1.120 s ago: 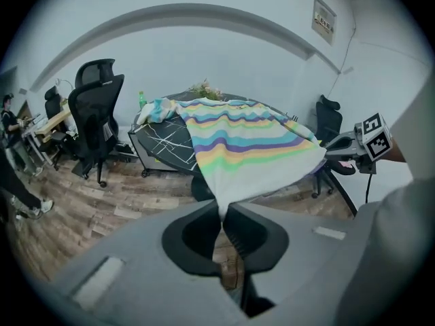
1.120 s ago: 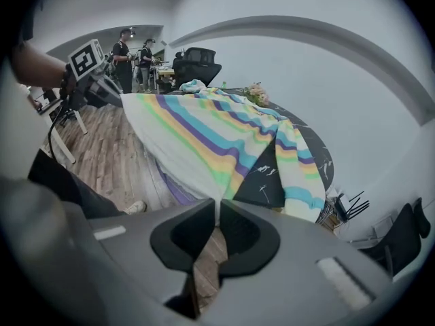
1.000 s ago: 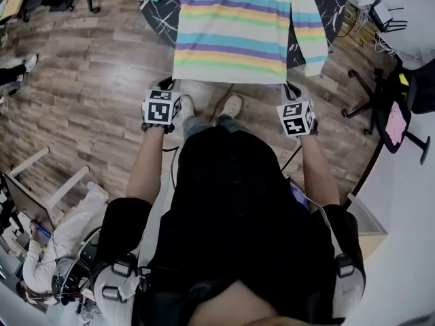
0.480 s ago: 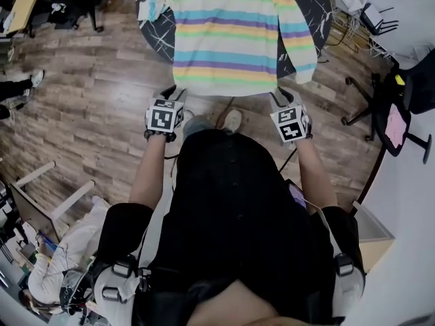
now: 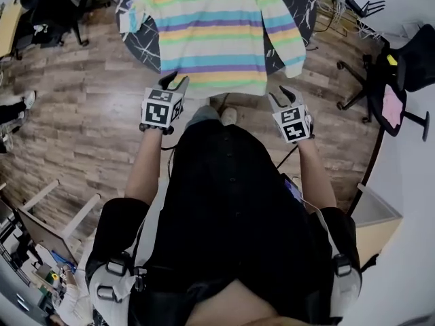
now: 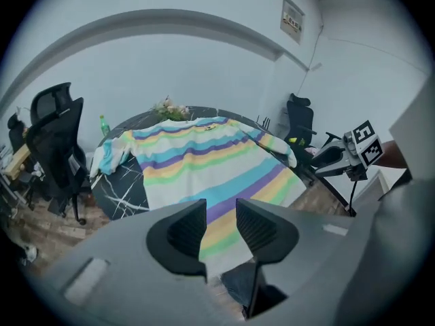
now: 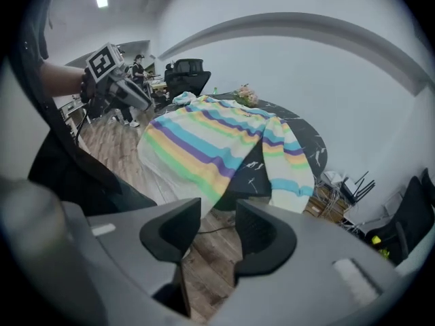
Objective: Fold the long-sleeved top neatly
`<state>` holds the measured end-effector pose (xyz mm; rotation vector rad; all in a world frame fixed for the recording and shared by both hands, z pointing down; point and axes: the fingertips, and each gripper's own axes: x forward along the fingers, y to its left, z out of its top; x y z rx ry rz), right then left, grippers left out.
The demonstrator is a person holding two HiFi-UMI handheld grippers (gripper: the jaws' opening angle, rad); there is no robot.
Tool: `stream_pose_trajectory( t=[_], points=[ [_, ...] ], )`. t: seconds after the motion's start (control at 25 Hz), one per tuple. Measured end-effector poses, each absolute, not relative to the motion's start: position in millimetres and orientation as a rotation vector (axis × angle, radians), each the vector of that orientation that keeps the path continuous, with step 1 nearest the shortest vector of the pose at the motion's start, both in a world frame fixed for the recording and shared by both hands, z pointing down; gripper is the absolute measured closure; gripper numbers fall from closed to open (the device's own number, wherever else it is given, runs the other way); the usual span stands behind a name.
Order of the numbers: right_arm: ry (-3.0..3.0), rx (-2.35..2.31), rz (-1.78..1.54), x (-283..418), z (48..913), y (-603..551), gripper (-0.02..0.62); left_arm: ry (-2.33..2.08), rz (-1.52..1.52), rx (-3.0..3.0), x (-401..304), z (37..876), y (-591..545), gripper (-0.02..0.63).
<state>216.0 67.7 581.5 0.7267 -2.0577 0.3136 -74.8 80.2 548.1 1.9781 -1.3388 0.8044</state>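
Left gripper view: flowers [image 6: 170,106] (behind top [image 6: 204,158])

Striped long-sleeved top [image 5: 214,32] spread on our marble table [image 5: 141,41]
Our left gripper [image 5: 173,81] and right gripper [image 5: 283,95] hang near its hem, jaws just opened, empty.

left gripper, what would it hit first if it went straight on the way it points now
Likely the hanging hem of the striped top; depth is unclear. The left gripper has jaws that have just been opening, with nothing between them.
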Motion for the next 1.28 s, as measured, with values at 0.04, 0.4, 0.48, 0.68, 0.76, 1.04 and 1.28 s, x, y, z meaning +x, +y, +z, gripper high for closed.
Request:
stream_pose_trajectory(
  t=[0.04,0.4,0.48,0.68,0.76,1.04,1.28],
  points=[
    [-2.048,0.753,0.33,220,579,65,0.434,-1.316,0.811,1.999,-71,547,72,0.463],
    [-1.932,0.974,0.383,250,575,24,0.434,-1.109,0.884,2.188,-36,539,8,0.463],
    [-1.912,1.0,0.4,260,580,15,0.434,-1.076,0.898,2.212,-25,539,0,0.463],
    [-1.919,1.009,0.441,286,586,1,0.434,-0.995,0.934,2.256,26,541,-9,0.463],
    [-1.935,0.978,0.436,299,587,-7,0.434,-0.963,0.961,2.281,59,544,-12,0.463],
    [-1.997,0.859,0.416,373,587,-36,0.436,-0.936,0.989,2.265,189,570,-20,0.439],
    [-2.01,0.767,0.424,423,602,-52,0.437,-0.969,1.033,2.256,247,576,-24,0.439]
  ],
)
